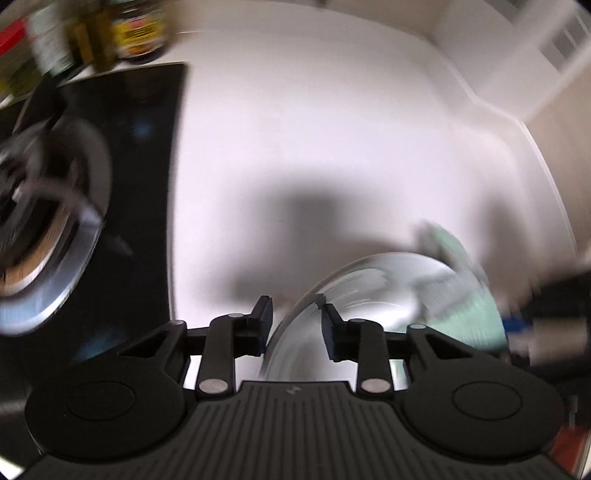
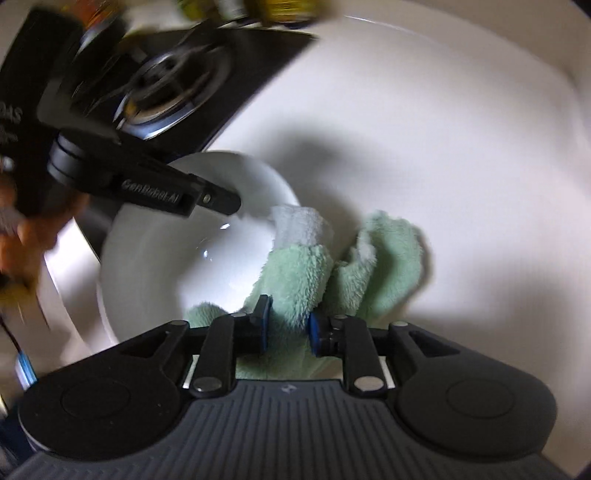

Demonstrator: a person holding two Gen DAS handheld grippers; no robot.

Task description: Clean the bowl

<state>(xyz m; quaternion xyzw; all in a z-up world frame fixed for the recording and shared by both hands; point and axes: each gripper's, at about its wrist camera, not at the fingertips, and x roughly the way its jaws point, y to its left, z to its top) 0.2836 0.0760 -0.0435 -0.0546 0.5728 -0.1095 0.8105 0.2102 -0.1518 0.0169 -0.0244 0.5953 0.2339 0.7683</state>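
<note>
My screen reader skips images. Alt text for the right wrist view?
Right tongs grip a green cloth draped into a white bowl on a white counter. The left tongs reach over the bowl's far rim; a stove sits behind.

Bright light from above whitens the counter (image 1: 332, 129); soft dark shadows pool near its middle; motion blur smears both views, worst far left; fisheye bends edges.

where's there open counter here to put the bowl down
Bare white counter lies beyond the bowl and green cloth, between the black stove and the counter's far edge. It is crowded by the stove, its burner and the bottles behind.
</note>
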